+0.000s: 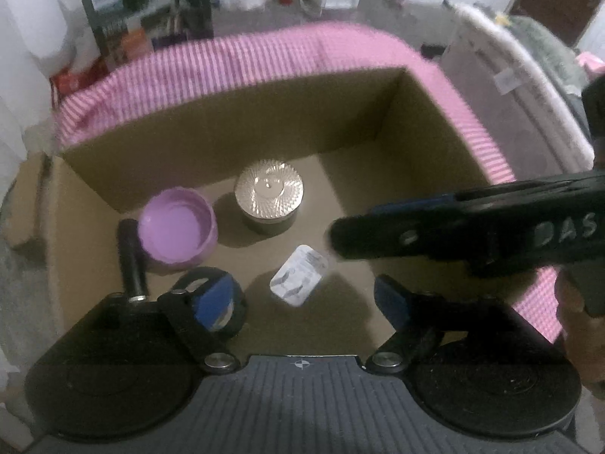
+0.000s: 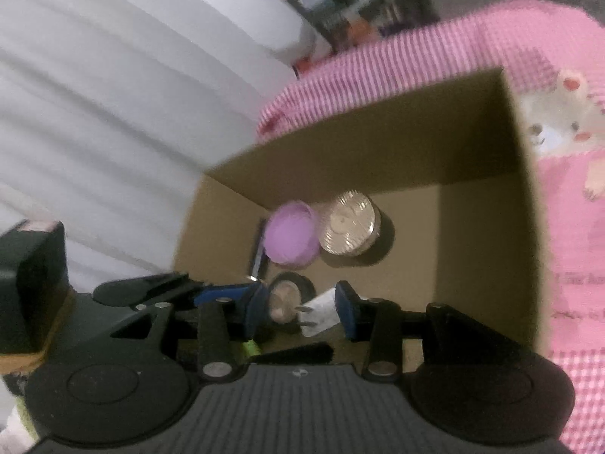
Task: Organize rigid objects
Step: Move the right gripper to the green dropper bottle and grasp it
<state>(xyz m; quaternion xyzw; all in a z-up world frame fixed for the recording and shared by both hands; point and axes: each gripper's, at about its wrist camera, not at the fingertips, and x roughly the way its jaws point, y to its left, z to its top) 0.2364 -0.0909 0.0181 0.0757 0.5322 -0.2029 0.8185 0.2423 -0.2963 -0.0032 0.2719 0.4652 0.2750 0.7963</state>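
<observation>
An open cardboard box [image 1: 423, 121] is sitting on a pink-and-white striped bed cover [image 1: 227, 60], and both hand-held grippers are hovering over its near edge.

The left hand-held gripper [image 1: 302, 299] is standing released, its blue-padded fingers [image 1: 211, 299] spread wide with nothing between them. A small white plug adapter [image 1: 298, 280] is showing in the gap between those fingers, lower down in the box; whether it is resting on the box floor or hanging in the air cannot be told.

The right hand-held gripper [image 2: 302, 308] is also standing open, reaching in from the right edge of the box. In the right wrist view the plug adapter [image 2: 321, 312] is lying just beside the inner face of its right finger [image 2: 346, 310], metal prongs pointing left; contact cannot be confirmed, and the left finger is well apart from it.

Toward the far-left corner of the box floor, a purple cup [image 1: 177, 230] is sitting beside a metallic ribbed-lid jar [image 1: 269, 196]. A black cylinder [image 1: 130, 257] is lying along the left wall, and a black ring-shaped object [image 1: 227, 302] is resting near the front-left, partly hidden behind the left finger.
</observation>
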